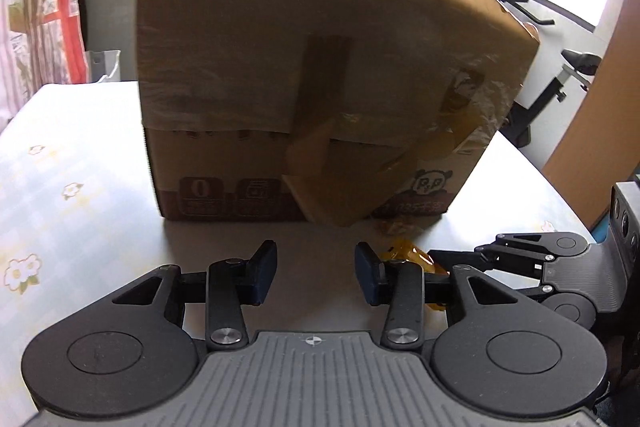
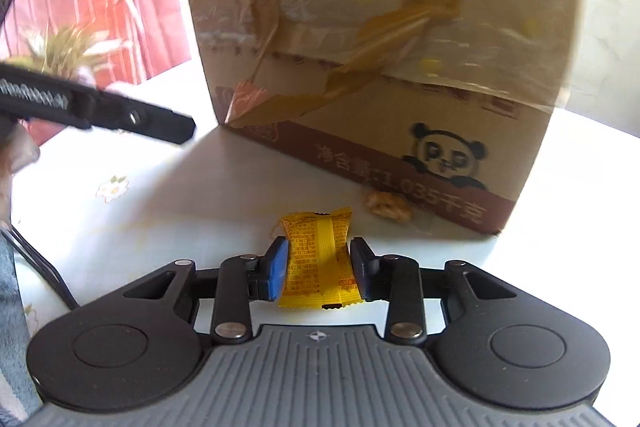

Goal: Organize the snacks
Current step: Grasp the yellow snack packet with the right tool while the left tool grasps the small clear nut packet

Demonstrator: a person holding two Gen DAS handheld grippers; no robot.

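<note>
Right claw point(image 2: 319, 267) grips a yellow packet point(image 2: 318, 259), likely bound for the box point(image 2: 380, 47); left claw point(image 1: 316, 273) hangs released, empty.

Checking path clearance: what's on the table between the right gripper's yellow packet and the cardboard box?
In the right wrist view, one small tan snack piece lies by the cardboard box, beyond the yellow packet; otherwise bare tablecloth.

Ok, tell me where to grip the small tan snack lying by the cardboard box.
Pinch the small tan lumpy snack across its short sides, coming down from above on its open table side: the brown cardboard box wall blocks the far side, and it lies flat.
</note>
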